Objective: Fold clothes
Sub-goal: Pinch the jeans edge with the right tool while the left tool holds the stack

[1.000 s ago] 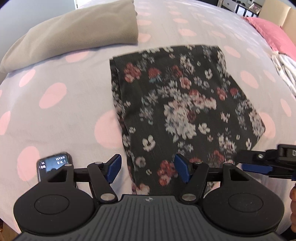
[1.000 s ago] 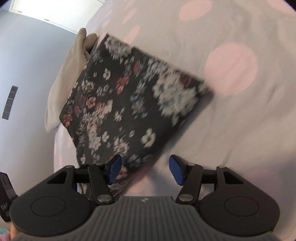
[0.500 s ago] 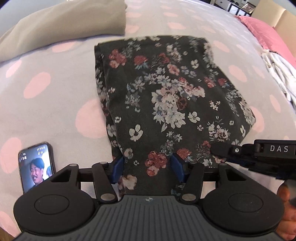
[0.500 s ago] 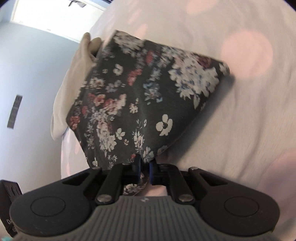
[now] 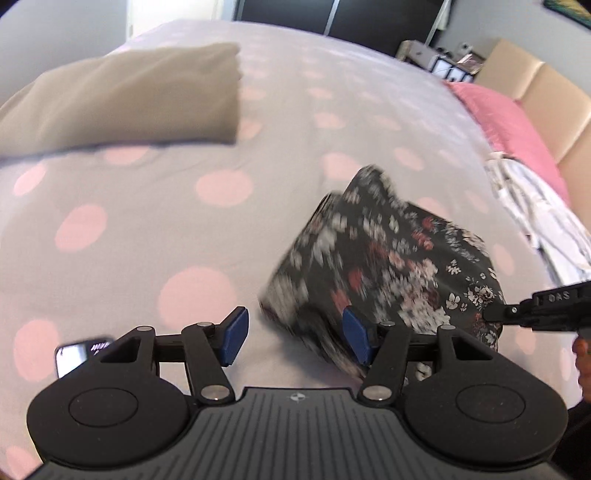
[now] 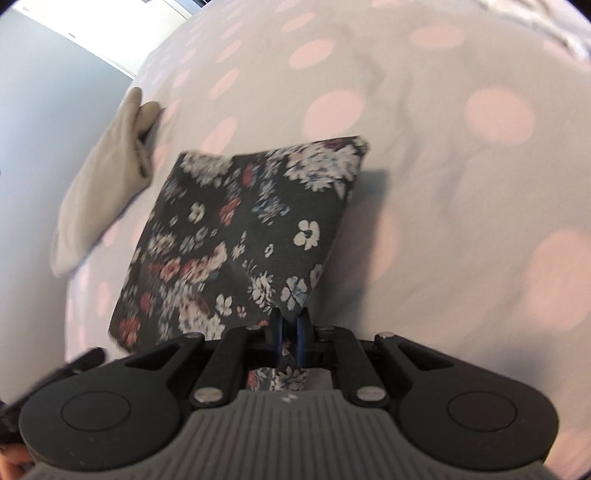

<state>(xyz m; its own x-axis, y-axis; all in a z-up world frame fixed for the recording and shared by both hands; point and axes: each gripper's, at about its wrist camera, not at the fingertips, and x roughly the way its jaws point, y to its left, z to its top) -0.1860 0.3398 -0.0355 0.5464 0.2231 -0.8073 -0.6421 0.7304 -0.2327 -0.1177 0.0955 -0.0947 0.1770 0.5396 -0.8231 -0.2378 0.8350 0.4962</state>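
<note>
My right gripper (image 6: 290, 332) is clamped on a corner of the folded dark floral-print garment (image 6: 236, 240), its blue pads pinching the cloth, and the bundle hangs off that corner above the bed with its far edge casting a shadow on the cover. From my left wrist camera the same garment (image 5: 388, 273) shows blurred to the right of my left gripper (image 5: 295, 336), with the right gripper (image 5: 517, 314) reaching in from the right edge to bite its corner. My left jaws have been closing a little yet stand apart: between the pads I see only bedcover, and the cloth sits behind the right-hand pad, whether touching it I cannot tell.

The surface is a lilac bedcover with pink polka dots (image 5: 147, 206), slightly rumpled. A folded beige fabric piece (image 5: 129, 103) lies at its far left, well apart from the garment. A lit phone (image 5: 74, 358) rests near my left finger. A pink pillow (image 5: 509, 125) and crumpled white fabric (image 5: 535, 214) lie by a tan padded headboard (image 5: 554, 96). A dark cabinet front (image 5: 332, 14) stands beyond.
</note>
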